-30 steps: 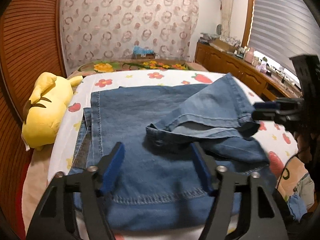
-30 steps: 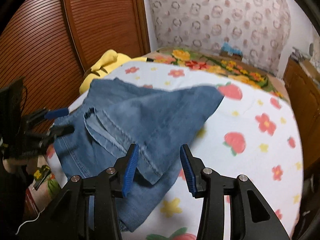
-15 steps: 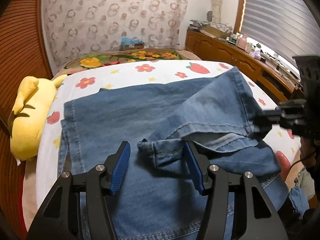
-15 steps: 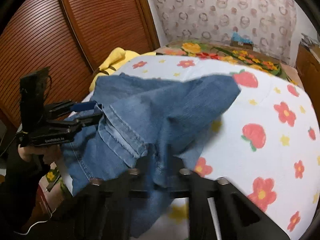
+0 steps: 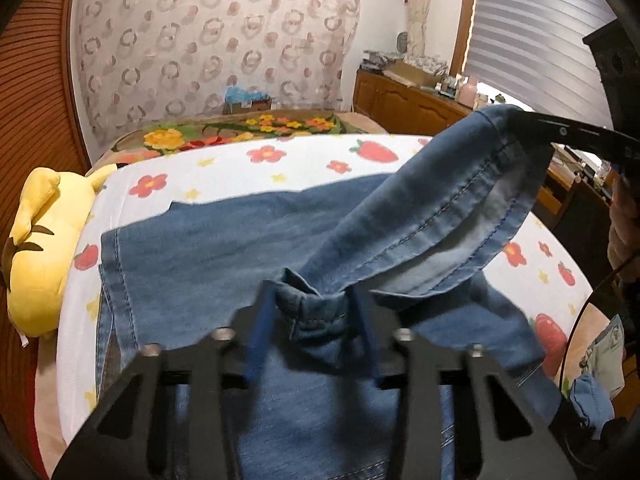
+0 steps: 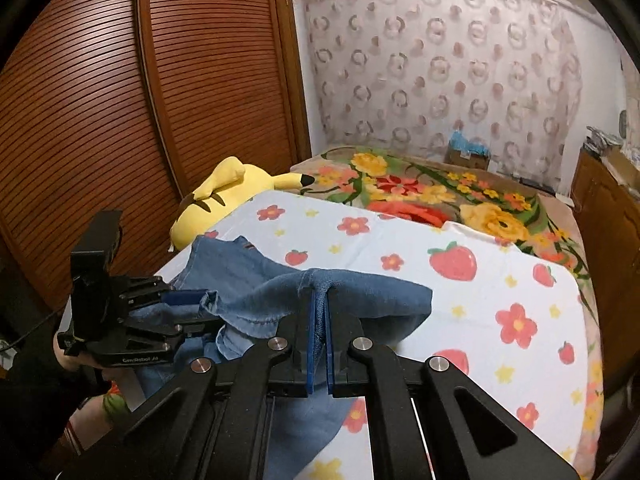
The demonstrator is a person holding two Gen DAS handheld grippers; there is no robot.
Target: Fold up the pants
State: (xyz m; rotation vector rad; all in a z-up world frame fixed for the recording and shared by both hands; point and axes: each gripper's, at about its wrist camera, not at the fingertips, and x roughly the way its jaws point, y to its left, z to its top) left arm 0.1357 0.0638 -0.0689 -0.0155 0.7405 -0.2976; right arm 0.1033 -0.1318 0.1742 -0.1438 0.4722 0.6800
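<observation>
Blue denim pants lie across the white flowered bedsheet. Their leg hem is lifted off the bed. My left gripper has its blue pads around one hem corner; the jaws look partly closed and blurred. My right gripper is shut on the other hem corner and holds it up. It shows in the left wrist view at the upper right. The left gripper shows in the right wrist view at the left, with hem fabric between its fingers.
A yellow plush toy lies at the bed's left edge beside the wooden slatted doors. A flowered blanket covers the bed's far end. A wooden cabinet with clutter stands along the right wall.
My right gripper closed on the hem and lifted it. My left gripper moved forward onto the other hem corner and narrowed around it. The leg end rose off the bed.
</observation>
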